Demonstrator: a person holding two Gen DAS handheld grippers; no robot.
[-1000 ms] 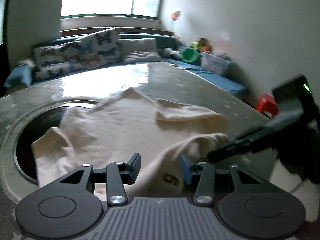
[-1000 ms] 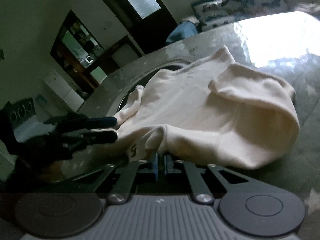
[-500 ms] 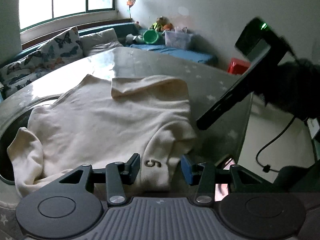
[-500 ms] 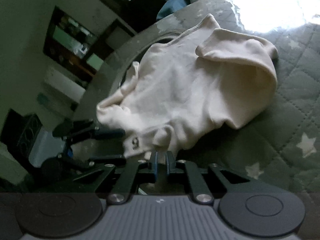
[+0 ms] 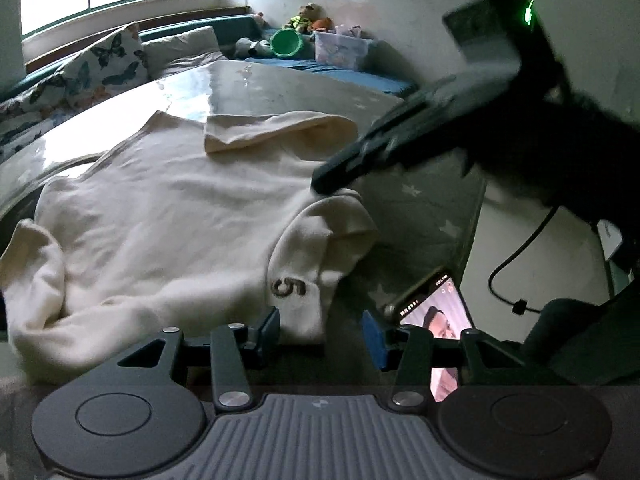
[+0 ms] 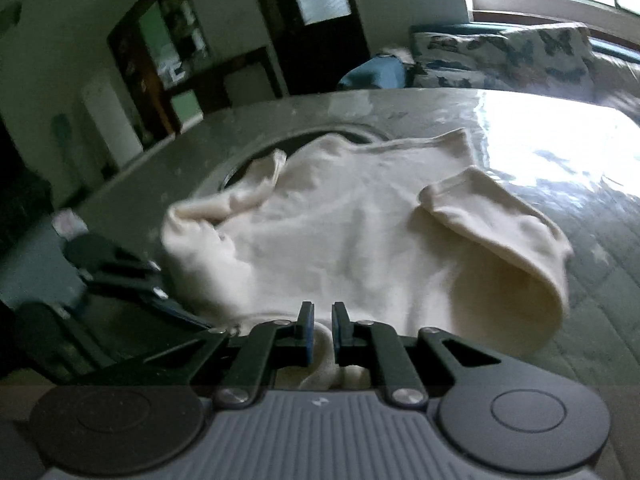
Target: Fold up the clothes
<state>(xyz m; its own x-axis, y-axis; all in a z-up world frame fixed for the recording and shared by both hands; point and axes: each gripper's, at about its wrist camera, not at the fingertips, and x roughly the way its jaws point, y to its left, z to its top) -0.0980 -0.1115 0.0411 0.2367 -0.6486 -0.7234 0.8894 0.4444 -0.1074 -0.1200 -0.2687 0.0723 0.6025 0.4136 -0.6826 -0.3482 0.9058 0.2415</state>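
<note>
Sweatshirt (image 5: 172,216) pinched in right tongs (image 6: 321,330), just ahead of open left tongs (image 5: 320,330)

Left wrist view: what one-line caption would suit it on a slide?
Open left gripper faces a cream sweater marked "5", spread on a quilted table, with a phone beside it.

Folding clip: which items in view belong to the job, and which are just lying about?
Part of the job:
cream knitted sweater with a "5" on its sleeve
right gripper, jaws nearly closed on a sweater fold
left gripper, open

Lying about:
lit smartphone
green plastic bucket
butterfly-print cushion
clear storage box
</note>
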